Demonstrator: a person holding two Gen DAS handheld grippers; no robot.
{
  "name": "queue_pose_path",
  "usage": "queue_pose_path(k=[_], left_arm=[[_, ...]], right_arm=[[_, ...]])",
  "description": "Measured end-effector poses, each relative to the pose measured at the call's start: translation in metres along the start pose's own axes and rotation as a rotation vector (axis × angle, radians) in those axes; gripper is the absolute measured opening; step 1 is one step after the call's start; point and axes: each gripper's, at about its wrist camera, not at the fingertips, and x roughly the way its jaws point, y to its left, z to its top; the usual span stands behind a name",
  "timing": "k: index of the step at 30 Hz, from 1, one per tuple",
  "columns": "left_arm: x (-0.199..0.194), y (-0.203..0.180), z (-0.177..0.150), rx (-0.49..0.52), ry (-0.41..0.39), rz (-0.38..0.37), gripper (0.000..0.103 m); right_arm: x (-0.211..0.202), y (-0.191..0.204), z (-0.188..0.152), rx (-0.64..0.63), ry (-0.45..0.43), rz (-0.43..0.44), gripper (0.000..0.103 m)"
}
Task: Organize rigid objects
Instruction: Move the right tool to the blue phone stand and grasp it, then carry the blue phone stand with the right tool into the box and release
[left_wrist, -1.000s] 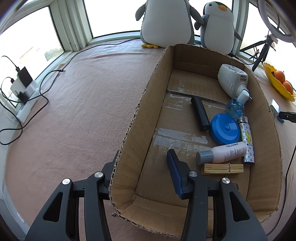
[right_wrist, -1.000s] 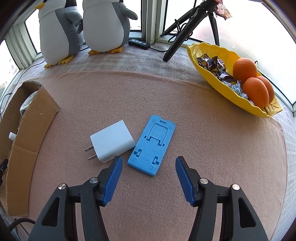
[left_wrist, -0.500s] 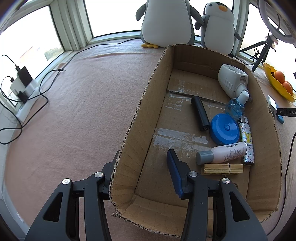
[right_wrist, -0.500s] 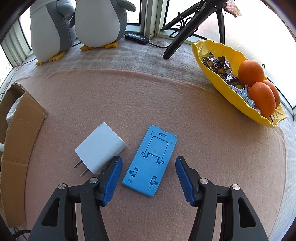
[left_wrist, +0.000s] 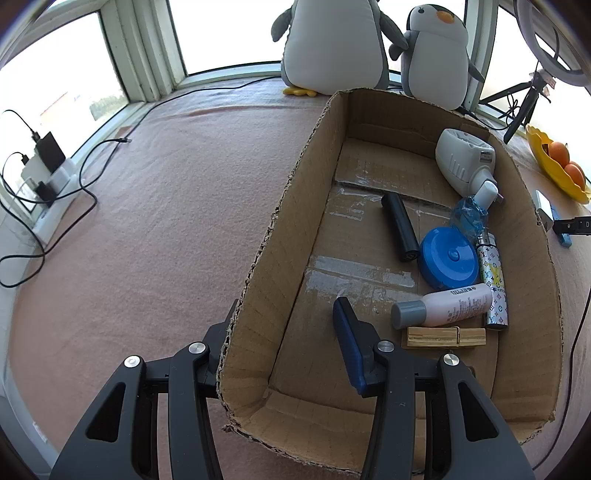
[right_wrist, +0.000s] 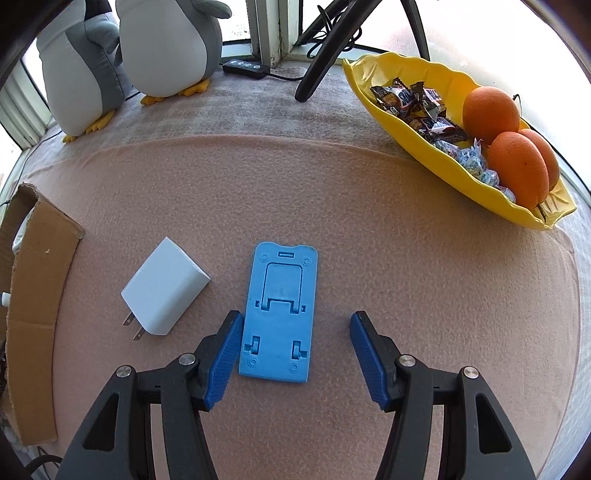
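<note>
A blue phone stand (right_wrist: 282, 310) lies flat on the pink cloth, its near end between my right gripper's (right_wrist: 295, 354) open fingers. A white plug charger (right_wrist: 164, 291) lies just left of it. My left gripper (left_wrist: 284, 339) is open and straddles the near left wall of the cardboard box (left_wrist: 269, 266), one finger inside, one outside. In the box lie a black cylinder (left_wrist: 399, 227), a blue round lid (left_wrist: 448, 256), a white bottle (left_wrist: 450, 306), a wooden clothespin (left_wrist: 445, 336), a patterned lighter (left_wrist: 493, 280) and a white device (left_wrist: 463, 158).
A yellow dish (right_wrist: 436, 147) with oranges and wrapped sweets stands at the right. Two plush penguins (right_wrist: 129, 55) and a tripod leg (right_wrist: 325, 55) stand by the window. The box wall (right_wrist: 33, 302) is at the left. Cables and a power strip (left_wrist: 44, 184) lie far left.
My right gripper has moved forward and turned, so the blue phone stand now lies between its fingers. The left gripper has not moved.
</note>
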Motion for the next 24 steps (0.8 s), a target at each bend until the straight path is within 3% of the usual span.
queue_pose_path(k=[8, 24], left_arm=[[0.0, 0.0, 0.0, -0.002, 0.001, -0.003, 0.047], [0.0, 0.001, 0.001, -0.003, 0.001, -0.003, 0.047]], right_arm=[[-0.001, 0.005, 0.005, -0.021, 0.015, 0.031, 0.034], [-0.015, 0.011, -0.02, -0.024, -0.026, 0.053, 0.033]])
